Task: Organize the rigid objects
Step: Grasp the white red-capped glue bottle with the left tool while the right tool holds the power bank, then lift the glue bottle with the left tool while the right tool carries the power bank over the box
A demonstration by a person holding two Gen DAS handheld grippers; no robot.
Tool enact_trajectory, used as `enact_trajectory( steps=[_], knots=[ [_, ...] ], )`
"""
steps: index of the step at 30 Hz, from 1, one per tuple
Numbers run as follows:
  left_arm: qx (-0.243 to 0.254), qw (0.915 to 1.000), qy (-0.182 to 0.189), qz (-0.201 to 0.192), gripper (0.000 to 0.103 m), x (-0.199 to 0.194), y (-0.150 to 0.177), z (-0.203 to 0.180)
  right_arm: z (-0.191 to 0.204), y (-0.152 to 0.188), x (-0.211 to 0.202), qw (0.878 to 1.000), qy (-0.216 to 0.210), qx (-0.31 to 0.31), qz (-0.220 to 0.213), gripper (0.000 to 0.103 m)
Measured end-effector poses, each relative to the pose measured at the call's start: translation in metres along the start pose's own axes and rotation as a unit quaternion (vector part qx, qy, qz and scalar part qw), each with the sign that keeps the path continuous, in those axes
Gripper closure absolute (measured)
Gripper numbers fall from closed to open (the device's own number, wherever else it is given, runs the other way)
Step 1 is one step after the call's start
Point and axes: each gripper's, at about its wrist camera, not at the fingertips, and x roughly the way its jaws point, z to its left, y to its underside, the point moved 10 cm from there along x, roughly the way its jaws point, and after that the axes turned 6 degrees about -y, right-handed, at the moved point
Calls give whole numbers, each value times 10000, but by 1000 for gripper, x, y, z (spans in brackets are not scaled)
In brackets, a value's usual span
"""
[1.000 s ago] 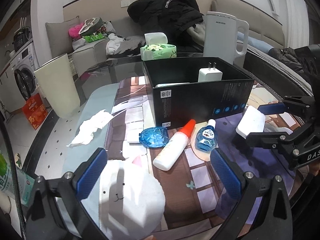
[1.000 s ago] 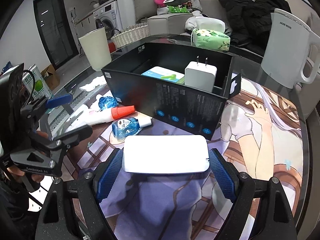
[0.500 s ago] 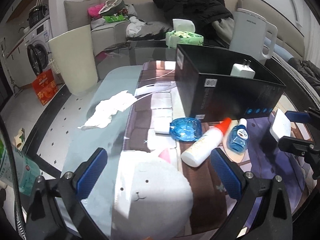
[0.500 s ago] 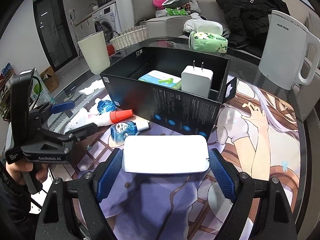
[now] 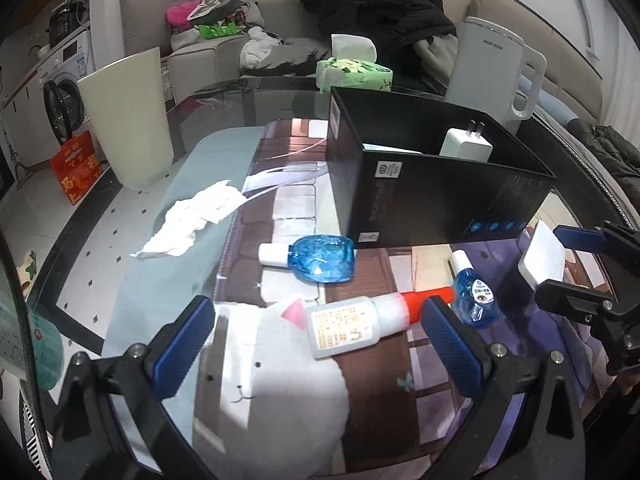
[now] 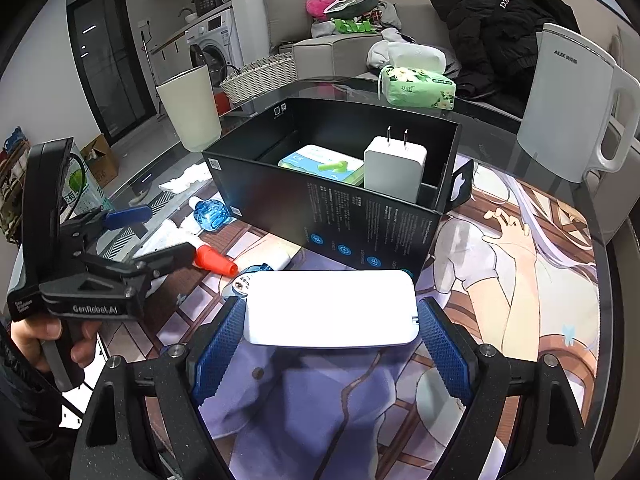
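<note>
My right gripper (image 6: 330,340) is shut on a flat white power bank (image 6: 331,307), held above the mat just in front of the black box (image 6: 360,232); it also shows in the left wrist view (image 5: 542,258). The box holds a white charger (image 6: 394,168) and a green-white packet (image 6: 322,164). My left gripper (image 5: 316,348) is open over a white bottle with a red cap (image 5: 360,320). A round blue bottle (image 5: 320,258) and a small blue dropper bottle (image 5: 474,296) lie beside it.
A white plush rabbit (image 5: 272,392) lies under my left gripper. A crumpled tissue (image 5: 196,216) lies on the glass at left. A white kettle (image 6: 572,108) and a green tissue pack (image 6: 418,86) stand behind the box. A cream bin (image 5: 128,120) stands off the table.
My left gripper has moved forward and right, so the red-capped bottle now lies between its fingers. My right gripper, still holding the power bank, has come a little closer to the box.
</note>
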Motion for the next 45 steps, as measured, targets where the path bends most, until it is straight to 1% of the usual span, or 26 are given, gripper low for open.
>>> enact_trajectory(
  steps=[5, 7, 17, 24, 31, 35, 37, 38, 39, 40, 42, 45],
  knots=[
    [-171, 9996, 78, 197, 0, 5, 4, -10, -2, -1, -2, 10000, -5, 22, -26, 16],
    [-211, 9993, 163, 259, 0, 6, 6, -17, -2, -2, -3, 10000, -8, 29, -45, 16],
    [-213, 9990, -41, 402, 0, 11, 3, -33, -4, -1, -5, 10000, 7, 38, -63, 16],
    [-154, 9976, -452, 502, 0, 18, 4, -34, -5, -1, -4, 10000, 9, 37, -58, 16],
    [-264, 9967, -549, 538, 0, 19, 5, -25, -4, -1, -4, 10000, 17, 34, -62, 16],
    [-248, 9973, -510, 475, 0, 16, 7, -25, -4, -2, -4, 10000, 6, 16, -78, 16],
    [-265, 9980, -438, 367, 2, 14, 7, -24, -3, -3, -4, 10000, 7, 11, -81, 16],
    [-250, 9982, -436, 311, 5, 12, 7, -23, -3, -3, -4, 10000, 3, 7, -85, 16],
    [-204, 9985, -456, 243, 16, 9, 7, -22, -3, -3, -4, 10000, 2, 4, -89, 16],
    [-167, 9986, -470, 184, 17, 7, 6, -21, -4, -3, -4, 10000, 4, 4, -88, 16],
    [-184, 9991, -332, 163, 17, 6, 7, -20, -4, -2, -5, 10000, 5, 9, -93, 16],
    [-198, 9995, -236, 119, 17, 3, 7, -18, -4, -1, -6, 9999, 2, 5, -106, 16]
  ],
)
